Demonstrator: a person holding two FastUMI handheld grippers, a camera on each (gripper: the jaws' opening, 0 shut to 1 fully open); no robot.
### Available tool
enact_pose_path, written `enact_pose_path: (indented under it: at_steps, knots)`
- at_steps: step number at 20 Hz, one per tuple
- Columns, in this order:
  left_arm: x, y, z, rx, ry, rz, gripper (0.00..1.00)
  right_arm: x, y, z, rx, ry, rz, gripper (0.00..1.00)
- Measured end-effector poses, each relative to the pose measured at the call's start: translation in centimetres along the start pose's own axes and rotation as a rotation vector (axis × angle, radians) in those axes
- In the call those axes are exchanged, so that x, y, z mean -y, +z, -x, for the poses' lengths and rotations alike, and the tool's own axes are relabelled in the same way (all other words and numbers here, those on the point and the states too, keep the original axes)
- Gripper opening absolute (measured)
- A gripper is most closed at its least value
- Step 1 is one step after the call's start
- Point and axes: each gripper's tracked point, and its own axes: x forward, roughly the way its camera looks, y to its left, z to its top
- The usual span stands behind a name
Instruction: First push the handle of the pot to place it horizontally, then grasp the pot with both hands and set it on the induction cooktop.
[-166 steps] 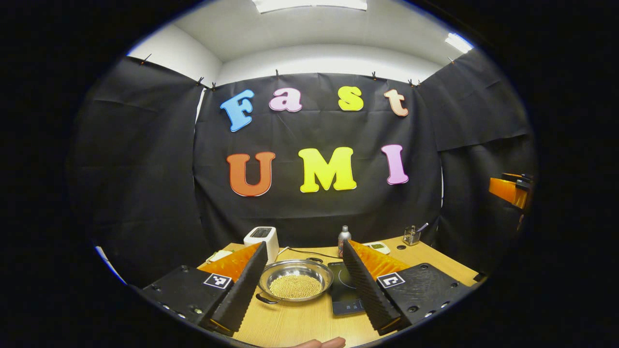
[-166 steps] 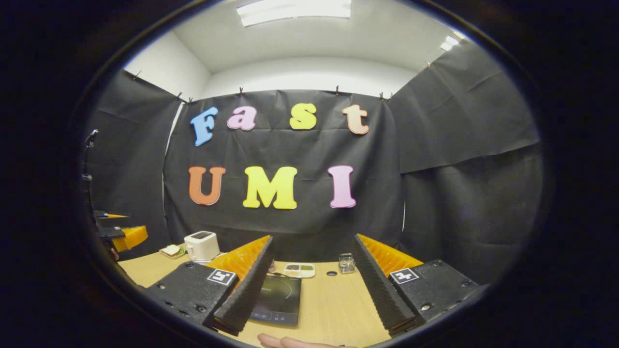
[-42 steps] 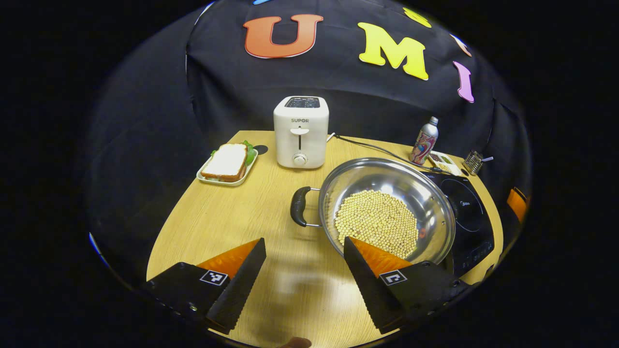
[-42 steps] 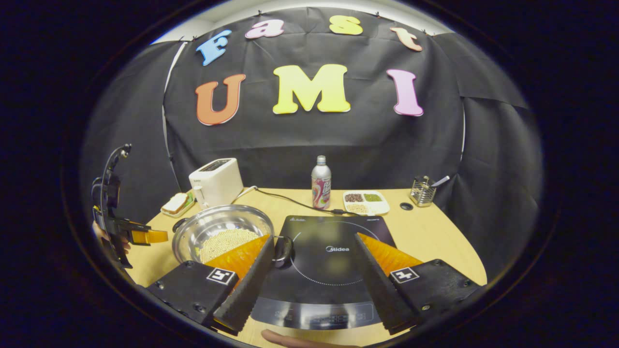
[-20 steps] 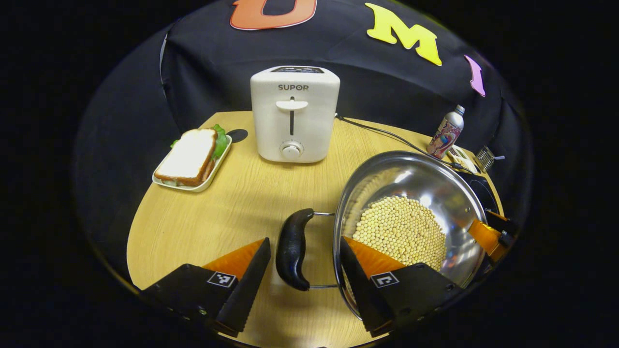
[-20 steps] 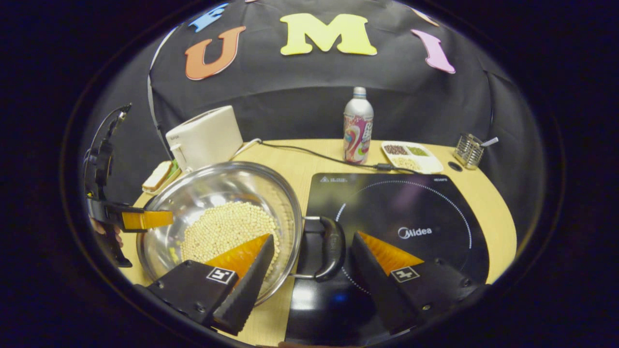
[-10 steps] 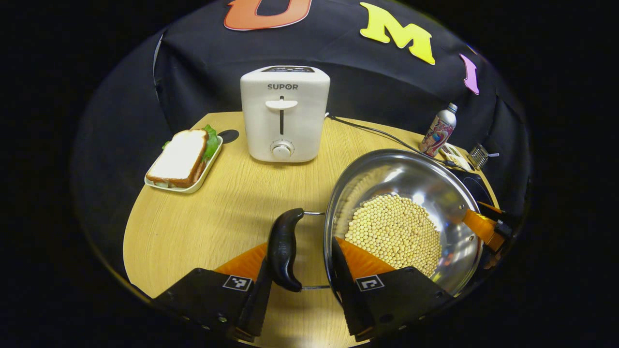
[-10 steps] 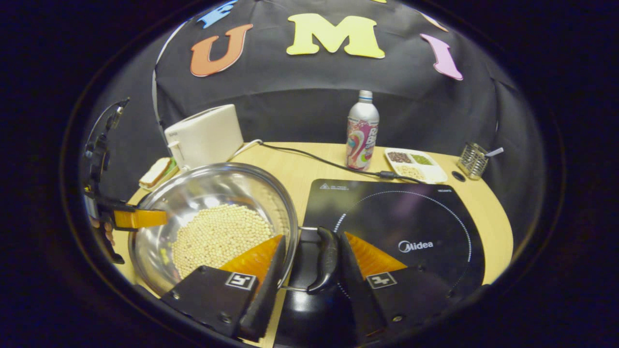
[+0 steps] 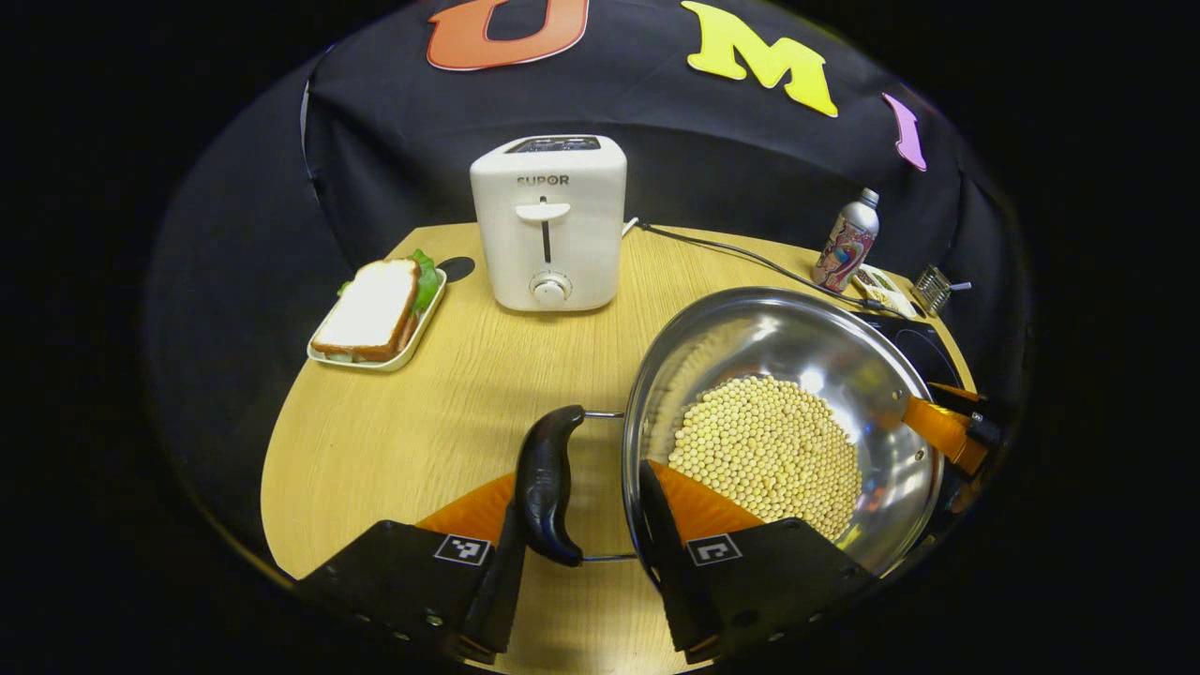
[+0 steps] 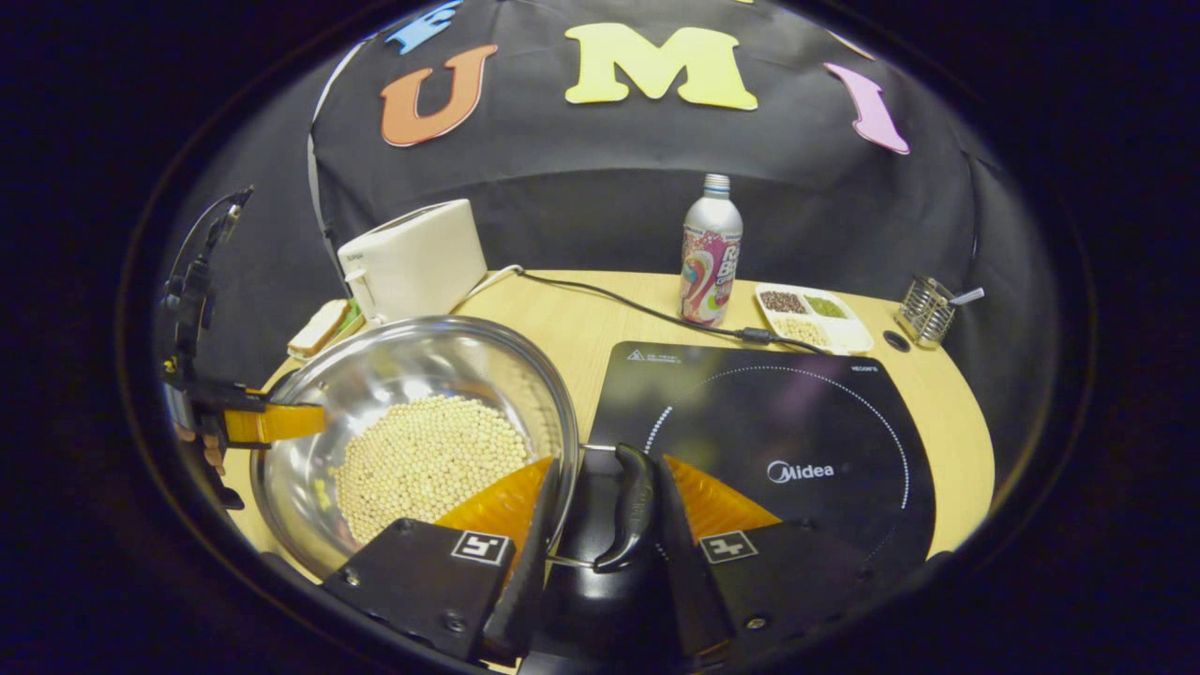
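- Wooden desk [image 9: 422, 412] carries a toaster [image 9: 548, 234] at its back edge and a sandwich plate [image 9: 375, 314] by its left edge.
- Pot [image 9: 778, 422] of beans: mid-desk, its right side over the left edge of the induction cooktop [image 10: 787, 441].
- Left claw [image 9: 574, 562]: narrow; its left finger meets the left pot handle [image 9: 547, 483], right finger sits against the rim.
- Right claw [image 10: 600, 562]: narrow; right handle [image 10: 633, 506] between its fingers, touching the right one.

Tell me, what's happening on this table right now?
A person holds a tool in each hand. The left tool straddles one handle of a pot of beans; the right tool straddles the other handle. The pot sits beside the cooktop, its right handle over the cooktop's edge, not yet set on it.
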Motion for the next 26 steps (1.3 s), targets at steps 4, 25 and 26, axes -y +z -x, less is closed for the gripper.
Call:
enact_pose_path:
  at_steps: [4, 25, 26]
  knots:
    - [0.7, 0.9, 2.9, 0.022, -0.002, 0.007, 0.61, 0.4, 1.9, 3.3, 0.023, 0.005, 0.038, 0.58]
    - [15.3, 11.4, 15.5, 0.164, 0.004, -0.032, 0.61, 13.6, 12.5, 17.4, 0.098, 0.019, 0.076, 0.60]
    - [16.3, 11.7, 15.1, 0.163, -0.002, -0.039, 0.61, 14.6, 12.6, 17.5, 0.095, 0.015, 0.075, 0.60]
